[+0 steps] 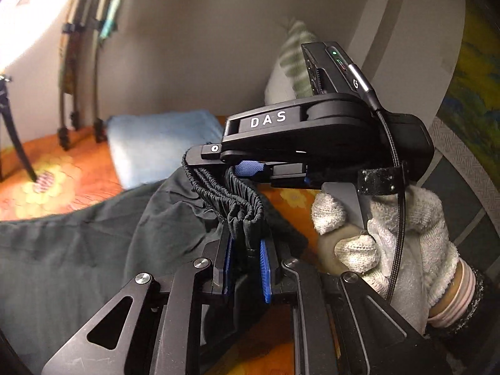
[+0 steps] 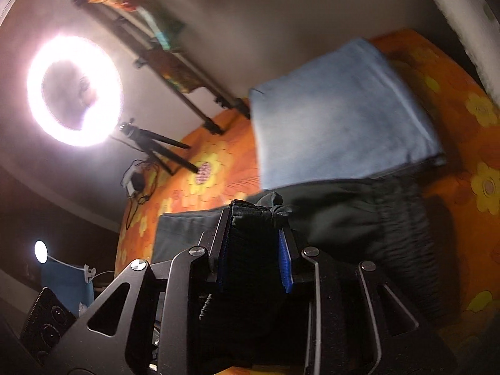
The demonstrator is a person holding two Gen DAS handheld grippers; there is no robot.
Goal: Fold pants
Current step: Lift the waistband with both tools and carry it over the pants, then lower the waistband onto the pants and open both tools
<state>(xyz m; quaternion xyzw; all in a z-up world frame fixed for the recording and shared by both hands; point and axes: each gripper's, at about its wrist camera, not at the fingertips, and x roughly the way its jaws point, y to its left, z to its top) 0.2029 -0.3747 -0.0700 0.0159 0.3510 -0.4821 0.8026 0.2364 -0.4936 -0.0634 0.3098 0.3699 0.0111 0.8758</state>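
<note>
Dark pants (image 1: 78, 250) lie partly on the orange flowered bedspread (image 1: 62, 184). My left gripper (image 1: 245, 243) is shut on the bunched elastic waistband (image 1: 231, 200). The right gripper (image 1: 247, 168), held by a gloved hand (image 1: 390, 237), is just ahead of it, shut on the same waistband. In the right wrist view my right gripper (image 2: 256, 225) is shut on a fold of dark pants fabric (image 2: 253, 215), and the rest of the pants (image 2: 359, 212) hang and lie below.
A folded light blue cloth (image 1: 159, 147) (image 2: 340, 112) lies on the bedspread (image 2: 453, 143) beyond the pants. A ring light (image 2: 75, 90) and tripod legs (image 2: 162, 150) stand at the far edge. A striped pillow (image 1: 293, 59) leans against the wall.
</note>
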